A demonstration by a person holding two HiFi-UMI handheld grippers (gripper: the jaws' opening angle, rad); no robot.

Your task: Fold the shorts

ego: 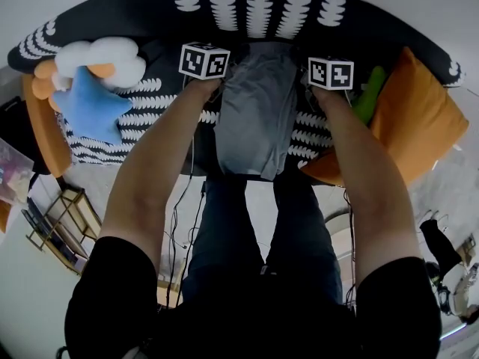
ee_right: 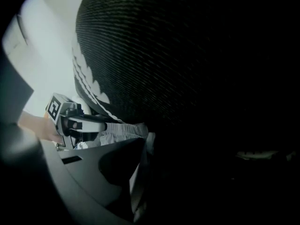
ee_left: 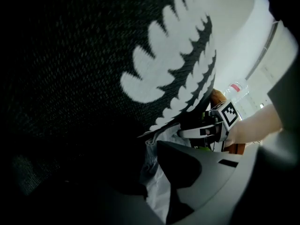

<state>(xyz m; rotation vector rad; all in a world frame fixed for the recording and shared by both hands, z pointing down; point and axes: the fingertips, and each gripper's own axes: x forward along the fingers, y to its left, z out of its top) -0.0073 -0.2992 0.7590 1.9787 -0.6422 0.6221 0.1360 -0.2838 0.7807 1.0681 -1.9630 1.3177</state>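
The shorts [ego: 258, 111] are thin, smooth light-grey cloth, matt and softly creased, gathered into fine puckers along the waistband. Under them the bedspread [ego: 150, 10] is a coarse black weave, finely ribbed when seen close, and its white leaf shapes are just as matt. The left gripper [ee_left: 151, 163] and right gripper [ee_right: 146, 168] have jaws of smooth matt grey plastic. The orange cushion [ego: 423, 118] is plain matt fabric, while the blue star [ego: 90, 105] and white cloud [ego: 112, 54] are soft plush. The rack [ego: 63, 215] looks like pale wood, and the person's trousers [ego: 247, 230] like dark denim
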